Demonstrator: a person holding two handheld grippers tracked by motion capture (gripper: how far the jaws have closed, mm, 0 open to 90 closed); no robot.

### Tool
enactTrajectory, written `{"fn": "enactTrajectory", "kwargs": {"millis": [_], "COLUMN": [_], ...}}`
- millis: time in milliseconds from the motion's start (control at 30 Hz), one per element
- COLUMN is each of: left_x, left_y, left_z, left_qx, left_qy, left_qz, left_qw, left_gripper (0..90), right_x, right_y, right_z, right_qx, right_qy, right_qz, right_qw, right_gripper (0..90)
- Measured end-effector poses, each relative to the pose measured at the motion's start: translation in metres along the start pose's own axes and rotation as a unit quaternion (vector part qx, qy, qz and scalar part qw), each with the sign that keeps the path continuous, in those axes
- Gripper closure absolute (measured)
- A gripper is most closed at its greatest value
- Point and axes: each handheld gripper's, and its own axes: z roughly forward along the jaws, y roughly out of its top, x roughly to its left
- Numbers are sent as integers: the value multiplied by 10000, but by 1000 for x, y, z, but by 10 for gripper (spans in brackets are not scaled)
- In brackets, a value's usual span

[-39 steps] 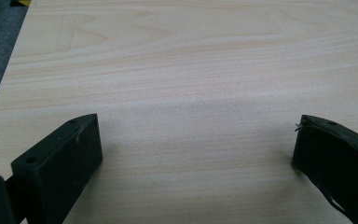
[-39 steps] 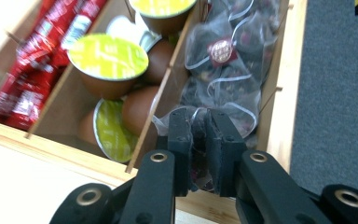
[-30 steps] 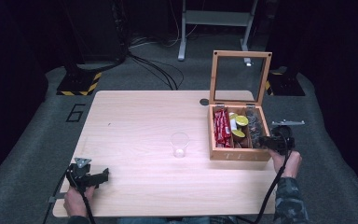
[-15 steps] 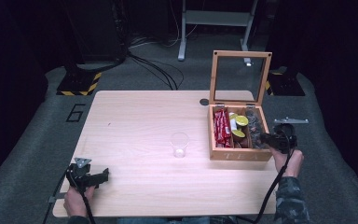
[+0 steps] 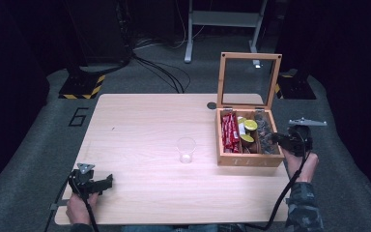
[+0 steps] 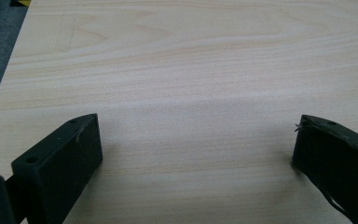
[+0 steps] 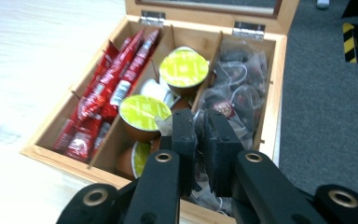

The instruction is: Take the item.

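- Dark workroom flooring is surrounding the pale tabletop [image 5: 145,140].
- Right hand-held gripper [image 7: 199,122] is pinching a clear tea-bag sachet [image 7: 205,135], having just been lifted slightly above the wooden box [image 5: 249,160]: extraction beginning.
- Left hand-held gripper [image 6: 196,154] is resting spread, empty.
- Plastic cup [image 5: 186,149] is waiting mid-table.

Pale wooden table [image 5: 140,125] bearing clear cup [image 5: 186,149], open wooden box [image 5: 248,159], perhaps left tool [image 5: 107,181].

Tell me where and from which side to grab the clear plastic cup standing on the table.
Grip the clear plastic cup by its rim wall, coming from above, one jaw inside and one outside. It stands upright with its mouth open, alone on the table, apart from the wooden tea box, so nothing blocks a top approach.
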Motion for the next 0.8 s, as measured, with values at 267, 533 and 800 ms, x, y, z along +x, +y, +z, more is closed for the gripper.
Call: {"fn": "enactTrajectory", "kwargs": {"millis": [267,533,800], "left_x": [0,0,0], "left_y": [0,0,0], "left_z": [0,0,0], "left_qx": [-28,-2,-3], "left_qy": [15,-8,0], "left_qz": [-9,-4,-3], "left_qw": [10000,10000,10000], "left_gripper": [13,13,13], "right_x": [14,29,42], "right_y": [12,19,25], "right_z": [-8,-7,-4], "right_qx": [-151,-212,-276], "right_qy": [133,287,422], "right_qz": [-107,-245,-381], "right_qw": [9997,9991,9980], "right_gripper": [837,838,839]}}
